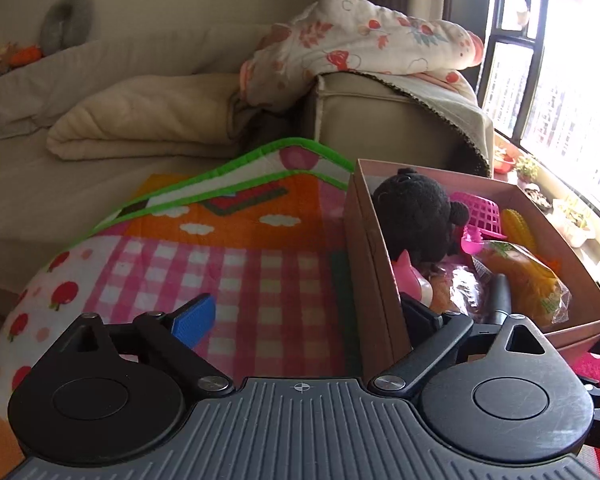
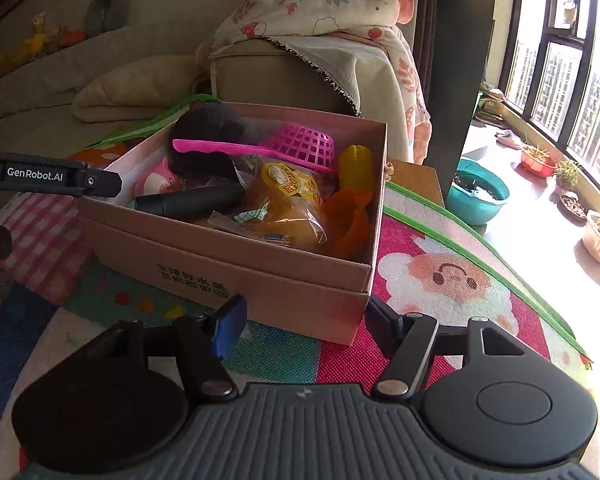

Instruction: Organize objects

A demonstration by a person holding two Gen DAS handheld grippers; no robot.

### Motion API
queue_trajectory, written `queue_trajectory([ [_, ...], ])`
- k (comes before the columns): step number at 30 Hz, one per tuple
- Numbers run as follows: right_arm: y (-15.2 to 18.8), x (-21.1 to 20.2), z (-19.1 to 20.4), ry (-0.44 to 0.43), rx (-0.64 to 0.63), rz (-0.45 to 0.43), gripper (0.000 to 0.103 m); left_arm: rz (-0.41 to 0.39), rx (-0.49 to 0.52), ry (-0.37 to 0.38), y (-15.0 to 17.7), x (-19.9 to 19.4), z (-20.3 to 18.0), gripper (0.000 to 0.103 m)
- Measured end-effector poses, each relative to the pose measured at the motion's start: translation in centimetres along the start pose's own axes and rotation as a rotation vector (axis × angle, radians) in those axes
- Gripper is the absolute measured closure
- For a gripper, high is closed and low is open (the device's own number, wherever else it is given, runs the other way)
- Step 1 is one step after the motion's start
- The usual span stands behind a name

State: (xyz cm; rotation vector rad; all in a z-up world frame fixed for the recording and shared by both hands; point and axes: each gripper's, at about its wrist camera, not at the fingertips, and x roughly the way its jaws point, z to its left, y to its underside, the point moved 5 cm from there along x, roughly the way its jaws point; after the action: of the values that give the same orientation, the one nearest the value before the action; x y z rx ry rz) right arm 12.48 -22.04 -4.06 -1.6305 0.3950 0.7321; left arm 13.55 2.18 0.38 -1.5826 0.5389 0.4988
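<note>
Both grippers' jaws gape wide, left gripper [image 2: 60,178] marked "GenRobot.AI", beside pink box [image 2: 236,276].

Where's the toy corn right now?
The toy corn stands in the far right corner of the cardboard box, seen in both views, just right of the pink basket and behind the bagged bread.

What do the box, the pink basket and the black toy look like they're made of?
Box: pink cardboard, matte, with folded edges and printed text. Pink basket: glossy moulded plastic, with an open grid wall. Black toy: plush, with fuzzy pile; its filling cannot be told.
</note>
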Motion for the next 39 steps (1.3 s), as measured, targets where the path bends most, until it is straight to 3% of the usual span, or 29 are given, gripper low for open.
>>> queue_trajectory([
  [5,-1.0,1.4,0.9,0.005,0.051,0.012,0.037,-0.026,-0.002,0.025,-0.7,1.3,1.6,0.001],
  [7,-0.6,1.0,0.9,0.017,0.071,0.008,0.028,-0.031,0.006,0.016,-0.7,0.9,1.5,0.002],
  [9,0.1,0.1,0.8,0.035,0.085,-0.01,0.008,-0.069,0.013,0.007,-0.5,-0.7,1.2,0.002],
  [11,1.2,-1.1,0.8,0.045,0.088,-0.024,0.0,-0.111,0.052,0.021,0.2,-2.8,0.7,0.002],
  [14,2.9,-2.6,1.0,0.051,0.093,-0.005,0.0,-0.129,0.083,0.033,2.2,-5.8,0.2,0.002],
  [18,5.8,-4.4,1.9,0.032,0.114,0.038,0.0,-0.073,0.081,0.066,6.4,-8.7,-0.4,0.002],
  [22,7.3,-5.8,2.9,0.07,0.079,0.035,0.0,-0.009,0.104,0.091,10.6,-9.7,-1.7,0.002],
  [24,7.6,-5.9,3.1,0.091,0.077,0.038,0.0,0.021,0.126,0.065,11.8,-9.1,-2.2,0.002],
  [27,8.1,-5.8,2.1,0.053,0.155,0.042,0.0,0.023,0.153,0.037,11.9,-8.8,-2.7,0.001],
  [29,8.6,-6.0,2.0,0.047,0.148,-0.004,0.0,0.027,0.144,0.037,11.9,-8.7,-2.6,0.001],
  [35,9.0,-6.5,2.9,0.119,0.134,-0.05,0.0,0.025,0.128,0.022,12.0,-8.6,-2.7,0.001],
  [39,8.9,-6.4,2.8,0.117,0.116,-0.06,0.0,0.026,0.119,0.013,11.9,-8.6,-2.7,0.001],
])
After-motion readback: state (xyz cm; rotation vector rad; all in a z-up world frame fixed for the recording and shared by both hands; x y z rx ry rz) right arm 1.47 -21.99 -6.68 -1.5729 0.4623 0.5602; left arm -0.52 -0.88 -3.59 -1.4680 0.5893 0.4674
